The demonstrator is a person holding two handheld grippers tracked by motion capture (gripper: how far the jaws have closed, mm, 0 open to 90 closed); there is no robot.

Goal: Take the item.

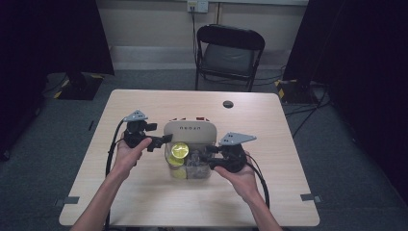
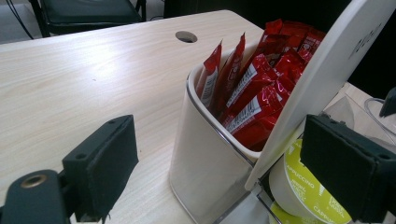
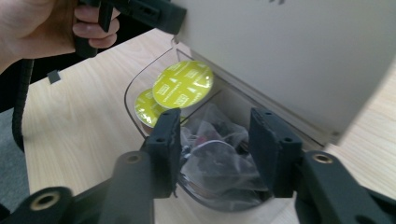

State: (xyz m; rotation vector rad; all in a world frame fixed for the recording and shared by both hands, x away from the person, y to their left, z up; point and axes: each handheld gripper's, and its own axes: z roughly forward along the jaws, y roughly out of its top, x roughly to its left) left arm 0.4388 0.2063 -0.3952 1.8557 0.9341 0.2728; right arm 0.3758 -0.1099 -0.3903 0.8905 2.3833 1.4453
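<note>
Hands (image 1: pixel 126 153) flanking organizer box (image 1: pixel 189 130), grippers (image 1: pixel 161 140) level

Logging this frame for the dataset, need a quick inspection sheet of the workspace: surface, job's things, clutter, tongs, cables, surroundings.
Surface: light wood table with a round cable hole.
Job's things: organiser box, lid raised; red sachets in the rear compartment; yellow-green capsules and clear-wrapped packets in the clear front part.
Clutter: nothing seen.
Tongs: left tongs open, at the lid's edge; right tongs open above the packets.
Cables: black, one trailing from each hand toward the near table edge.
Surroundings: folding chair, wall socket, grey carpet.
</note>
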